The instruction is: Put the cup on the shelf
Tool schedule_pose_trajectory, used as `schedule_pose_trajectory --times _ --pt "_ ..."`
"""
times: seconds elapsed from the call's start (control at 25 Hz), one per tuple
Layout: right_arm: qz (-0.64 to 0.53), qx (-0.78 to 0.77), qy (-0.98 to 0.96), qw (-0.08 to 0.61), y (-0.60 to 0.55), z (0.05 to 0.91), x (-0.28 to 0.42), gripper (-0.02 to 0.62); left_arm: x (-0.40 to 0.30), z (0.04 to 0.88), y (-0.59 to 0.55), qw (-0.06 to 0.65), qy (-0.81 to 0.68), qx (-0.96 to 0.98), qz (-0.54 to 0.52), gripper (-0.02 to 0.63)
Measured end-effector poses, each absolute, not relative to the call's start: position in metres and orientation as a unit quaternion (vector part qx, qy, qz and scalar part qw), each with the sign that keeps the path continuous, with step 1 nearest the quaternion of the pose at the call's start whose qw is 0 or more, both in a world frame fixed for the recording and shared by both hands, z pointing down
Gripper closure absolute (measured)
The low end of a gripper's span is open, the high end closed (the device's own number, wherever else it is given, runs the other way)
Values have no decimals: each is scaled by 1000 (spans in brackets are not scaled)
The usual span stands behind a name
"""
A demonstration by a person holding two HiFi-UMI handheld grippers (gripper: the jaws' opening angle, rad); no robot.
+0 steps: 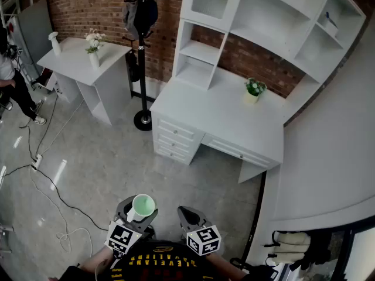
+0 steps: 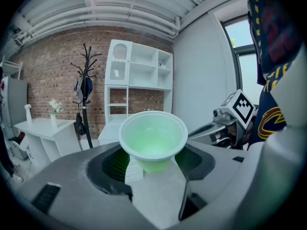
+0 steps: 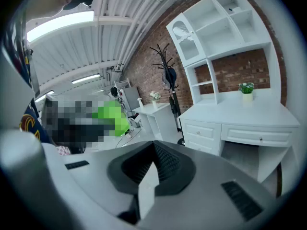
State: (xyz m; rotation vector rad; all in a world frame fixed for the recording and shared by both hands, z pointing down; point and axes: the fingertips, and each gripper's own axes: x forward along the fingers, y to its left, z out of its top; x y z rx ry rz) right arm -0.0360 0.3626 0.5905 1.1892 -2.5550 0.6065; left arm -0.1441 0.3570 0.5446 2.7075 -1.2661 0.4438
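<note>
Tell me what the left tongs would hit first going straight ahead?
Probably the white desk under the shelf: beyond the left tongs and their green cup only floor shows before it, though depth is hard to judge.

Above the white desk [image 1: 222,116], the shelf unit [image 1: 258,22] is cut off by the top edge of the head view. A small dark item [image 1: 330,20] in its upper right compartment is too small to identify. Just left of the desk, the coat stand [image 1: 141,57] loses its top at the same edge. Far left of the desk, a person [image 1: 12,81] is half cut off. Nearer the camera than the desk, the cup [image 1: 143,205] shows only rim and inside; the left gripper [image 1: 139,213] hides its sides.
</note>
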Motion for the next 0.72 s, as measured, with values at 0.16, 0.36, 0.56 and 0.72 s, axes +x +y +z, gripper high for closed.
schedule_pose_trajectory --times 0.16,0.36,0.56,0.72 --pt "193 412 -882 119 378 573 7 592 -113 529 364 61 -440 885 139 312" --pt "222 428 -873 79 386 570 60 592 -45 518 367 80 -420 896 123 313" --pt "233 426 -872 60 381 567 85 592 -35 522 369 94 -432 887 134 311" --pt "229 417 -878 54 384 562 107 592 -7 519 371 81 -433 885 149 311"
